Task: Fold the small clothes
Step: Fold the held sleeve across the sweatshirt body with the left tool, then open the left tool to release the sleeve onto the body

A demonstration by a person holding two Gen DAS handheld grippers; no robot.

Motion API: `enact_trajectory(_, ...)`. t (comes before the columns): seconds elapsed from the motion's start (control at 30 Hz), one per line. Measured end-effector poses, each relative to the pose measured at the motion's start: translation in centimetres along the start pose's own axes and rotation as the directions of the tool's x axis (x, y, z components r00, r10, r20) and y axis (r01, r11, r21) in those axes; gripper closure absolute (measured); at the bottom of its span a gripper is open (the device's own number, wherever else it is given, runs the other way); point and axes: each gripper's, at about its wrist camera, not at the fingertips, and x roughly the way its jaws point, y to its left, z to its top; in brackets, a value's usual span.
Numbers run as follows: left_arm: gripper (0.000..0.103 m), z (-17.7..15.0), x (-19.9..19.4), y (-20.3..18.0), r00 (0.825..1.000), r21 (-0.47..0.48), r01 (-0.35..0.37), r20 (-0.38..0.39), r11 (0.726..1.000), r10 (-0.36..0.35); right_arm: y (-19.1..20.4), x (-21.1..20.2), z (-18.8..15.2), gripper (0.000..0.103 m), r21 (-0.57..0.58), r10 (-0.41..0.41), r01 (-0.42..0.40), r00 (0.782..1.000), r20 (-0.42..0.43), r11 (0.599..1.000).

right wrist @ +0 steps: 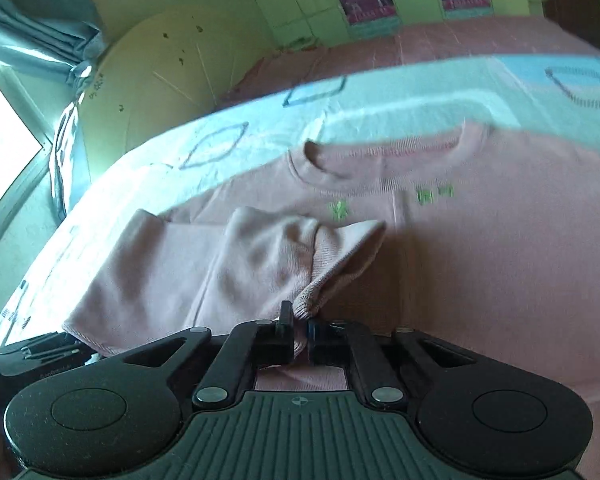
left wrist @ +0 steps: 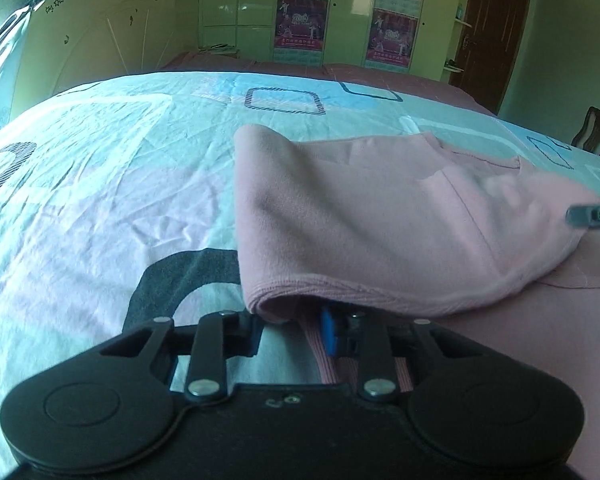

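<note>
On the bed (left wrist: pixel 100 184): pink sweater (left wrist: pixel 360 216) spread flat, one side lifted. Right tool (right wrist: pixel 300 334) clamped on sleeve cuff (right wrist: pixel 320 280); left tool (left wrist: pixel 296 330) pinched on hem. Risk noted: thin cuff hold likely to slip under uneven pull, spoiling fold.

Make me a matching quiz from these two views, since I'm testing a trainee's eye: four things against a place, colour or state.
Things:
1. right tongs
2. pink sweater
3. door
4. posters

Place, colour or state:
A. dark brown
B. on the wardrobe doors
C. shut on a ribbed cuff
D. lying on the patterned bedsheet

Pairs: 1-C, 2-D, 3-A, 4-B
</note>
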Motion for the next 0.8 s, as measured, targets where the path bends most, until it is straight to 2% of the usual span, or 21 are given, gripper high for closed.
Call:
enact_trajectory(0.07, 0.081, -0.3, 0.0, 0.0, 1.000, -0.003, 0.008, 0.001, 1.000, -0.008, 0.1, -3.3, 1.4, 0.098, -0.021, -0.022, 0.025, 0.990, 0.140, 0.999)
enact_trajectory(0.13, 0.084, -0.3, 0.1, 0.0, 1.000, -0.004, 0.013, -0.001, 1.000, -0.013, -0.3, -5.3, 1.8, 0.098, -0.070, -0.108, 0.125, 0.971, 0.215, 0.990)
enact_trajectory(0.17, 0.085, -0.3, 0.1, -0.1, 1.000, 0.000, 0.013, -0.002, 1.000, -0.013, -1.2, -5.3, 1.6, 0.098, -0.084, -0.153, 0.172, 0.968, 0.197, 0.981)
enact_trajectory(0.2, 0.086, -0.3, 0.1, -0.2, 1.000, 0.004, 0.014, -0.002, 1.000, -0.014, -2.3, -4.7, 1.3, 0.098, -0.079, -0.183, 0.195, 0.973, 0.141, 0.978)
enact_trajectory(0.23, 0.086, -0.3, 0.1, -0.2, 1.000, 0.007, 0.013, -0.002, 1.000, -0.013, -3.8, -3.8, 0.5, 0.098, -0.049, -0.203, 0.206, 0.977, 0.069, 0.977)
enact_trajectory(0.3, 0.087, -0.3, 0.2, 0.0, 1.000, 0.005, 0.015, -0.003, 1.000, -0.015, -5.2, -3.1, -1.4, 0.098, -0.035, -0.203, 0.203, 0.979, 0.015, 0.979)
enact_trajectory(0.43, 0.087, -0.2, 0.4, 0.0, 1.000, 0.001, 0.015, -0.009, 1.000, -0.015, -6.5, -3.1, -4.1, 0.098, 0.022, -0.203, 0.203, 0.979, -0.005, 0.979)
enact_trajectory(0.57, 0.087, 0.0, 0.7, 0.0, 1.000, 0.009, 0.012, -0.014, 1.000, -0.012, -7.1, -3.3, -5.0, 0.098, 0.059, -0.202, 0.202, 0.979, -0.014, 0.978)
enact_trajectory(0.8, 0.086, 0.2, 0.9, -0.2, 1.000, 0.024, 0.006, -0.021, 1.000, -0.006, -7.5, -3.4, -4.6, 0.098, 0.108, -0.186, 0.190, 0.981, -0.048, 0.976)
